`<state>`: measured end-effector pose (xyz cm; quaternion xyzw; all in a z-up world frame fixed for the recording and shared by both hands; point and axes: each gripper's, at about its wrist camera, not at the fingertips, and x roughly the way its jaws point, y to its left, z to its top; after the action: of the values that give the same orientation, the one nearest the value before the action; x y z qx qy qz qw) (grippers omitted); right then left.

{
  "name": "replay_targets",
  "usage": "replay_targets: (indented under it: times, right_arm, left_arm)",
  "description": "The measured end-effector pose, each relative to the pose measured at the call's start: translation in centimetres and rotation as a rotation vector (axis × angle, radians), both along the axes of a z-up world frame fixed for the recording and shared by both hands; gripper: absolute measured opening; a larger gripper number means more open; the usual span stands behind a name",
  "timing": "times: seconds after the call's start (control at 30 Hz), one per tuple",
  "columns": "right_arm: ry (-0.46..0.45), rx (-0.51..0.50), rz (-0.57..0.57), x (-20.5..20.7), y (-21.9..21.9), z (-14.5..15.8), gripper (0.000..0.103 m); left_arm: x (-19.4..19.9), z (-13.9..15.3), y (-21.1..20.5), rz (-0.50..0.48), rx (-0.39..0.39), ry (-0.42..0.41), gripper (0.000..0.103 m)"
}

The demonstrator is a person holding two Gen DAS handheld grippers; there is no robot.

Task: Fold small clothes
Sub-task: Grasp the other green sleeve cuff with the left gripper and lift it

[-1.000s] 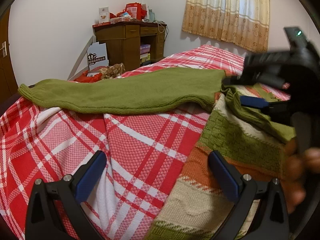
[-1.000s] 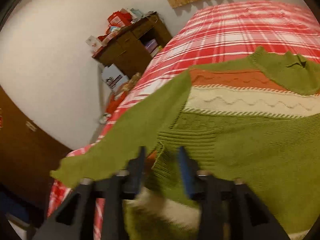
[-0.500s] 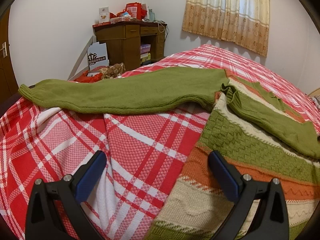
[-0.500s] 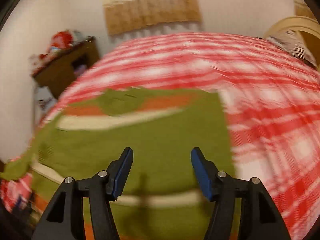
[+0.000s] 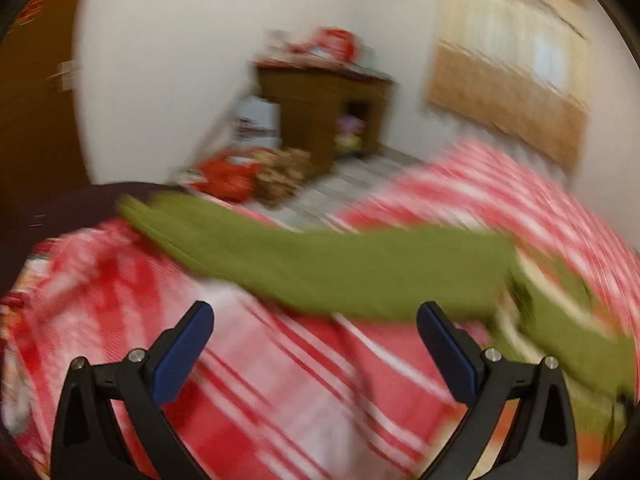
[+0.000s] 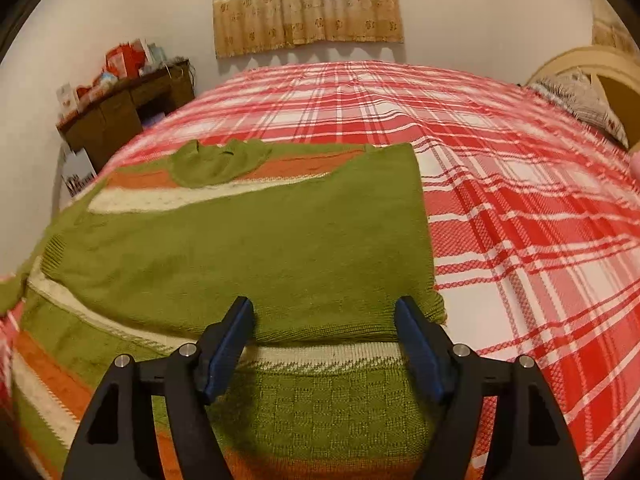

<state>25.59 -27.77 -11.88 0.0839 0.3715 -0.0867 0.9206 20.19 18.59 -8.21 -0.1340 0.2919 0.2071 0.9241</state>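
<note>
Green knitted sweater with orange and cream stripes [image 6: 248, 240] lies flat on the bed with the red-and-white plaid cover [image 6: 520, 208], on the left part of the bed in the right wrist view. One plain green sleeve [image 6: 280, 248] is folded across the body; its ribbed cuff end sits just ahead of the right tongs. Neck opening faces the far side, toward the beige patterned curtain [image 6: 308, 4].

Right tongs [image 6: 325, 338]: black frame, blue pads, jaws opening at this moment. Nothing between them; pads are clear of the knit, poised over the sleeve's edge and the cream stripe under it.

Left tongs [image 5: 314, 350]: jaws wide apart, empty, over bare plaid cover. This view is heavily motion-blurred. The other green sleeve [image 5: 320, 268] stretches straight out across the cover beyond the pads, not touching them, cuff toward the left edge of the bed.

Background: brown wooden desk [image 6: 124, 116] by the wall with red boxes and cards on top, red bag and clutter on the floor beside the bed in the left view. Details there too blurred to tell.
</note>
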Motion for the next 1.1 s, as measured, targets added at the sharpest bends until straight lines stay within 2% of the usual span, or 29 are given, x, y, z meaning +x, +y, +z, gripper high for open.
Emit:
replay_targets:
  times: [0.07, 0.17, 0.23, 0.33, 0.4, 0.5, 0.53, 0.57, 0.6, 0.63, 0.67, 0.77, 0.87, 0.97, 1.03, 1.1]
  right_arm:
    - [-0.002, 0.006, 0.001, 0.2, 0.1, 0.0, 0.075]
    - [0.006, -0.016, 0.002, 0.3, 0.5, 0.0, 0.076]
    - [0.014, -0.032, 0.002, 0.4, 0.8, -0.1, 0.076]
    - [0.017, -0.038, 0.003, 0.4, 0.9, -0.1, 0.077]
    - [0.017, -0.037, 0.003, 0.4, 0.9, -0.1, 0.077]
    - [0.016, -0.038, 0.002, 0.4, 1.0, -0.1, 0.077]
    - [0.016, -0.038, 0.002, 0.4, 1.0, -0.1, 0.077]
    - [0.017, -0.039, 0.002, 0.4, 0.9, -0.1, 0.077]
    - [0.017, -0.039, 0.002, 0.4, 0.9, -0.1, 0.077]
    - [0.016, -0.039, 0.002, 0.4, 1.0, -0.1, 0.077]
    - [0.016, -0.039, 0.002, 0.4, 1.0, -0.1, 0.077]
    - [0.015, -0.037, 0.002, 0.4, 1.0, -0.1, 0.077]
    - [0.012, -0.033, 0.003, 0.5, 0.9, -0.1, 0.077]
    - [0.007, -0.028, 0.004, 0.5, 0.9, -0.1, 0.078]
    - [0.004, -0.027, 0.004, 0.5, 0.9, -0.1, 0.078]
    - [0.002, -0.025, 0.005, 0.5, 0.9, -0.1, 0.078]
  left_arm:
    - [1.3, 0.7, 3.9, 0.096, -0.025, 0.022, 0.103]
    - [3.4, 0.0, 8.2, 0.206, -0.049, 0.085, 0.100]
    - [4.7, -1.1, 11.2, 0.274, -0.092, 0.129, 0.085]
    - [6.8, -2.8, 14.5, 0.271, -0.231, 0.148, 0.071]
    - [7.7, -3.8, 15.1, 0.273, -0.273, 0.178, 0.070]
    - [8.3, -3.9, 14.7, 0.298, -0.253, 0.162, 0.069]
    - [8.3, -3.8, 14.3, 0.296, -0.235, 0.153, 0.061]
    - [8.2, -3.7, 13.5, 0.291, -0.194, 0.138, 0.037]
    - [8.3, -3.7, 13.4, 0.272, -0.186, 0.129, 0.019]
    - [8.5, -3.8, 13.5, 0.222, -0.233, 0.109, 0.008]
    - [8.1, -3.8, 13.6, 0.219, -0.245, 0.104, 0.008]
    - [8.3, -3.4, 13.3, 0.220, -0.219, 0.101, 0.007]
    - [8.2, -2.1, 11.9, 0.200, -0.144, 0.075, 0.007]
    - [7.8, 0.3, 8.8, 0.116, -0.059, 0.007, 0.007]
    - [7.8, 2.3, 6.0, 0.032, -0.013, -0.044, 0.007]
    - [7.3, 4.5, 1.4, -0.084, 0.053, -0.113, 0.007]
